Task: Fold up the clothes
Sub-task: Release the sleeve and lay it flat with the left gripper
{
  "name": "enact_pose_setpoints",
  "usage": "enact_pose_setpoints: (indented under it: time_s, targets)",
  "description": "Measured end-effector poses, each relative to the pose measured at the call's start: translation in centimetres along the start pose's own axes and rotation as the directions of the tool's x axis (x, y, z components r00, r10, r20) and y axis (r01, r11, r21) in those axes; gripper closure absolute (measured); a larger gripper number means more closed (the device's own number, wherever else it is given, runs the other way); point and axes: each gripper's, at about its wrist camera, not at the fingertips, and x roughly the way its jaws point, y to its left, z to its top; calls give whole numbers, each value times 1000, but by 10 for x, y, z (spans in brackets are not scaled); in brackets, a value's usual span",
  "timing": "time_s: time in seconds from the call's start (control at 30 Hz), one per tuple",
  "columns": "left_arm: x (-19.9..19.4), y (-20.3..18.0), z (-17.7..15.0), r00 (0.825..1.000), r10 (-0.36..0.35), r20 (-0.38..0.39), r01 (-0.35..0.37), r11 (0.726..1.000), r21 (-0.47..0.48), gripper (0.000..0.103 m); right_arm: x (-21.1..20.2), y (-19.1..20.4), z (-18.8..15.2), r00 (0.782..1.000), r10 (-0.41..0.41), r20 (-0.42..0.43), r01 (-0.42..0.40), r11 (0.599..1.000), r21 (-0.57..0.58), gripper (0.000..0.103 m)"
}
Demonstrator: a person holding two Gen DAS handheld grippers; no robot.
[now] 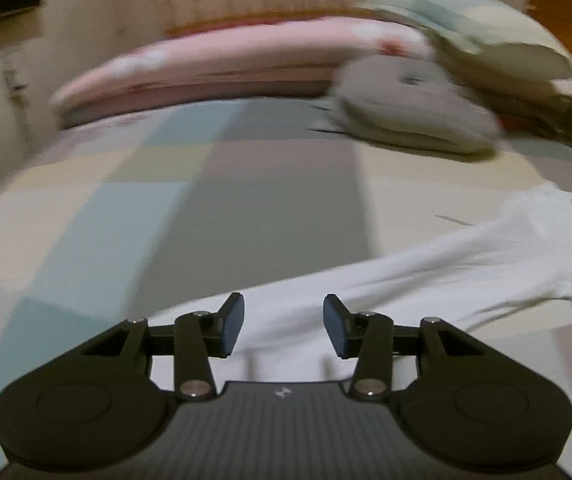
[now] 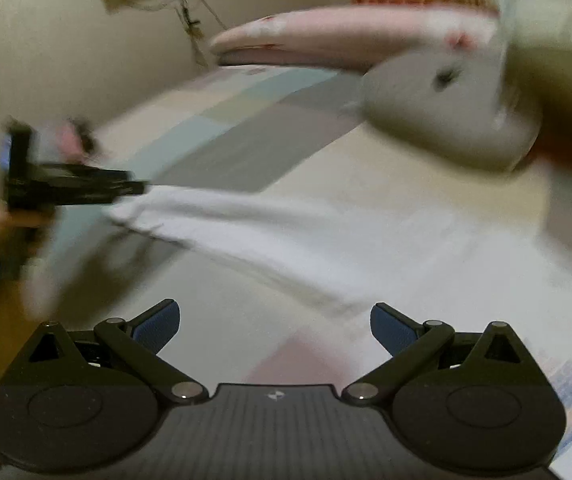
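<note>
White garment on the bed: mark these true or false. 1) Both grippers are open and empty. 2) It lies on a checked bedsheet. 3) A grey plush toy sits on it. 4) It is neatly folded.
1) True: left gripper and right gripper are open, nothing between the pads.
2) True: the white cloth garment lies on the pastel checked bedsheet.
3) False: the grey rounded plush toy lies apart, by the pink pillow.
4) False: it is stretched out, rumpled.
</note>
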Motion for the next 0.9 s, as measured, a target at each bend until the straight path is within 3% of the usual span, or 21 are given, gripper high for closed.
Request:
enact_pose_setpoints:
  time_s: [0.1,0.2,0.33,0.47,0.6,0.9]
  targets:
    - [18,-33,8,998,-70,-5,70,997,38,58,31,-17,22,994,-112,18,113,992,-57,0]
    - [32,-54,17,995,-93,21,92,994,65,58,61,-26,38,989,-146,33,148,985,-93,2]
    - [55,-59,34,998,-54,41,53,998,35,58,102,-37,59,975,-213,64,221,959,-178,3]
    - [82,-56,49,1000,3,8,-4,1000,5,58,140,-54,78,978,-210,-4,206,961,-185,5]
    - [100,-56,48,998,18,-54,-16,999,30,59,155,-56,80,985,-168,-50,152,961,-231,9]
    - [68,-70,7,999,19,-39,-11,983,182,58,143,-25,31,989,-125,-76,81,898,-432,16]
